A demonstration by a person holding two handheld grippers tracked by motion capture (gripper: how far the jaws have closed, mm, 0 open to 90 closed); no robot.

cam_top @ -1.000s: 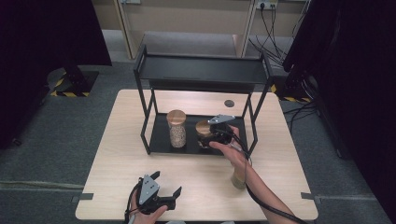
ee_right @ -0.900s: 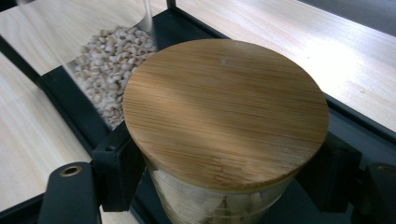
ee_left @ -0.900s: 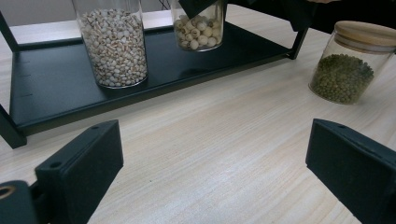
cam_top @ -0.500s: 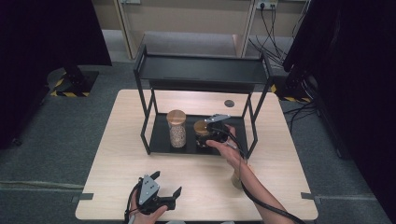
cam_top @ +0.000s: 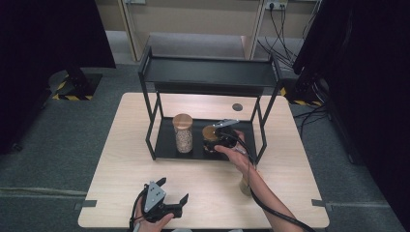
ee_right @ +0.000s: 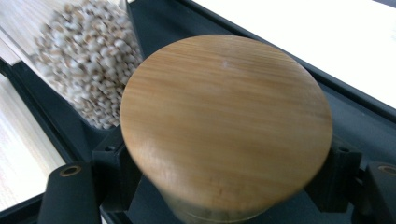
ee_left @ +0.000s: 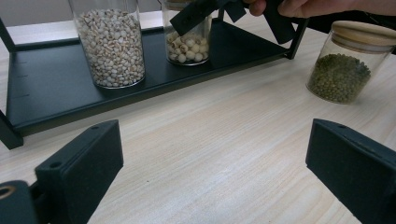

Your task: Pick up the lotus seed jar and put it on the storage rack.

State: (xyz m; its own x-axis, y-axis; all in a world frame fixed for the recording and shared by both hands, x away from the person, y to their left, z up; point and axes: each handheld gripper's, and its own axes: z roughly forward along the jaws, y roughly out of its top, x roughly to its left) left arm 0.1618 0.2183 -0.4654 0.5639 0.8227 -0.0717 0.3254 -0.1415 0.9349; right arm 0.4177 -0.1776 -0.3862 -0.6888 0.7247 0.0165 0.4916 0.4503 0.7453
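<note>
A glass jar with a wooden lid [ee_right: 226, 121] stands on the lower shelf of a black rack [cam_top: 169, 145], and my right gripper [cam_top: 217, 138] is shut on it just below the lid. In the left gripper view this jar [ee_left: 189, 44] holds pale round seeds, with the right gripper's black jaw across it. To its left on the shelf is a taller jar of small pale grains [cam_top: 183, 134]. A jar of green beans [ee_left: 345, 65] sits on the table beside my right forearm. My left gripper [cam_top: 172, 189] rests open near the table's front edge, with nothing between its jaws.
The rack has thin black legs [cam_top: 152, 128] and an upper shelf [cam_top: 208, 72] overhanging the jars. A small dark round spot [cam_top: 237, 107] lies on the wooden table [cam_top: 121, 164] behind the rack. Dark curtains and cables surround the table.
My right hand and forearm have shifted slightly toward the rack, still gripping the seed jar. The left gripper has stayed where it was.
</note>
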